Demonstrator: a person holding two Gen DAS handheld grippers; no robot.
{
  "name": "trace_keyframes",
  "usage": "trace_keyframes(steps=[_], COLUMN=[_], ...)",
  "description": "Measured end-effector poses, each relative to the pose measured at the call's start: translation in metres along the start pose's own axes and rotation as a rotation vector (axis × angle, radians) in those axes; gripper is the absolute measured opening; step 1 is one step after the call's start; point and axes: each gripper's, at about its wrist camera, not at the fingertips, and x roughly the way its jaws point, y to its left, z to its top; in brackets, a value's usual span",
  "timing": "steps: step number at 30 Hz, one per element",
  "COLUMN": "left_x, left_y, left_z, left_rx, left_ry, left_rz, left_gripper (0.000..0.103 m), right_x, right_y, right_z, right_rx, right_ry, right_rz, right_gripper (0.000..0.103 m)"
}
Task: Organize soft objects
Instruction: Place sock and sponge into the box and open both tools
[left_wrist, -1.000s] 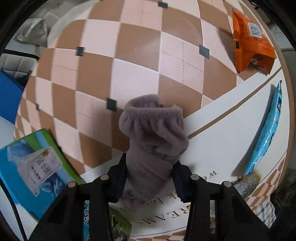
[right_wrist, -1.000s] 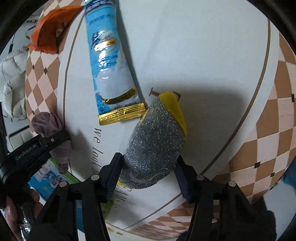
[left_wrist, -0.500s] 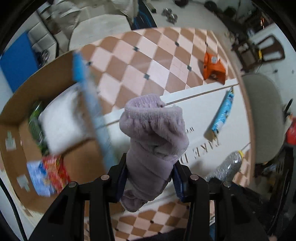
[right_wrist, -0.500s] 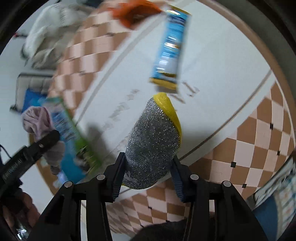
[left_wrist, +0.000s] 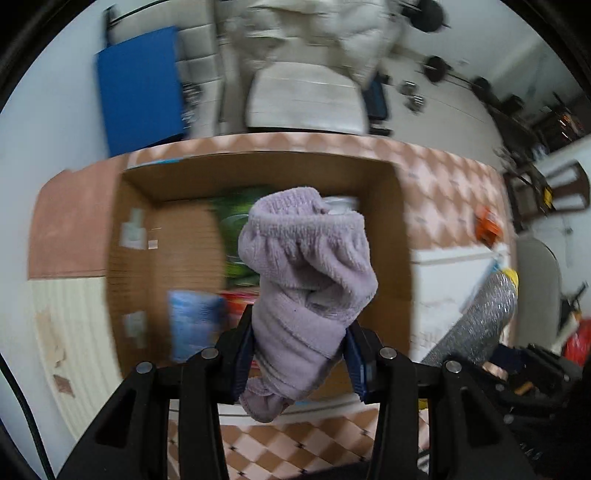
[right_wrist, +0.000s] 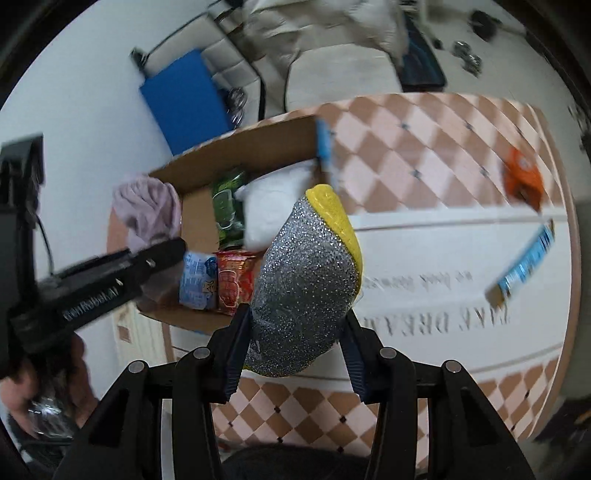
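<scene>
My left gripper (left_wrist: 299, 354) is shut on a lilac fluffy sock (left_wrist: 306, 273) and holds it in the air over an open cardboard box (left_wrist: 402, 236). The sock also shows in the right wrist view (right_wrist: 147, 206). My right gripper (right_wrist: 295, 347) is shut on a silver glitter sponge with a yellow edge (right_wrist: 306, 280), held above the white mat (right_wrist: 443, 229), to the right of the box (right_wrist: 236, 147). The sponge also shows in the left wrist view (left_wrist: 480, 317).
The box holds a green packet (right_wrist: 225, 199), a white pouch (right_wrist: 273, 199), a blue packet (right_wrist: 195, 280) and a red packet (right_wrist: 232, 284). An orange packet (right_wrist: 521, 181) and a blue packet (right_wrist: 528, 262) lie on the checkered table. A blue chair (left_wrist: 140, 85) stands behind.
Both grippers have lifted off the mat with their loads and swung left toward the cardboard box. The box has come fully into view below the sock.
</scene>
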Motion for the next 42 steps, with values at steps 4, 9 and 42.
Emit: trace_keyframes(steps=[4, 9, 42], left_x=[0.023, 0.055, 0.045], left_y=[0.048, 0.083, 0.105], left_z=[0.019, 0.035, 0.007], left_rx=[-0.066, -0.097, -0.113], left_ry=[0.039, 0.104, 0.125], left_rz=[0.046, 0.066, 0.043], left_gripper=[0.040, 0.040, 0.056], right_x=[0.046, 0.102, 0.122], right_y=[0.032, 0.033, 0.052], right_z=[0.012, 0.009, 0.001], right_rx=[-0.001, 0.066, 0.051], right_ry=[0.044, 0.118, 0.177], right_rz=[-0.051, -0.058, -0.146], right_gripper=[0.049, 0.049, 0.077])
